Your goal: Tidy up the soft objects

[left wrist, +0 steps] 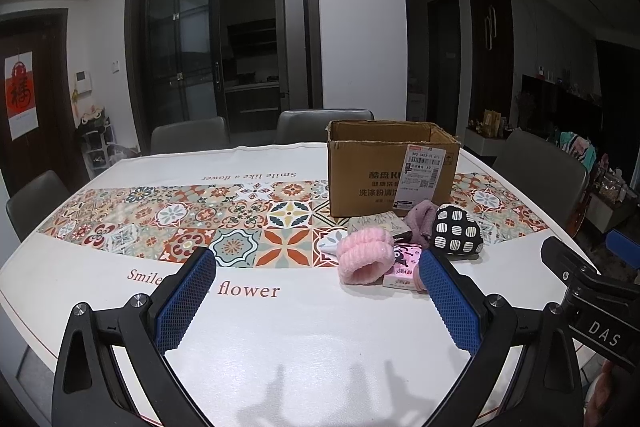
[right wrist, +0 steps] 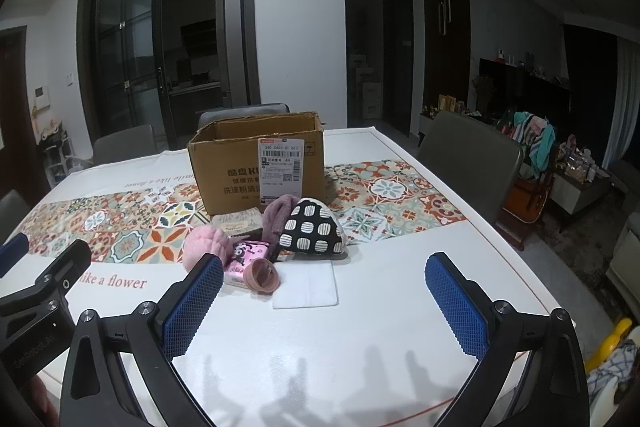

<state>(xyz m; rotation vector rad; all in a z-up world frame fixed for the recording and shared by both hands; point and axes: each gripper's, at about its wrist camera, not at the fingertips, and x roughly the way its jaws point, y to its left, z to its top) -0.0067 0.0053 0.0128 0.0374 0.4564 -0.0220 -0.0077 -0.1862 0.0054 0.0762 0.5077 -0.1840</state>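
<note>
Both claws hang over the near white part of the worktop [right wrist: 400, 287], holding nothing. My left claw [left wrist: 318, 301] has its blue pads wide apart; my right claw [right wrist: 324, 305] is spread the same way.

Landmark is the cardboard box [right wrist: 256, 163], open top, shipping label facing me. The soft pile sits right in front of the box, touching or nearly touching its front wall: a fluffy pink piece [left wrist: 362, 257] at the front left of the box, a pink printed pack [right wrist: 244, 259] just beside it, a mauve knit piece [right wrist: 276, 219] against the box front, and a black-and-white patterned pouch [right wrist: 314, 231] at the front right of the box. A brownish hair band [right wrist: 262, 275] and a flat white cloth [right wrist: 308, 285] lie further in front of the box, toward my right claw.
</note>
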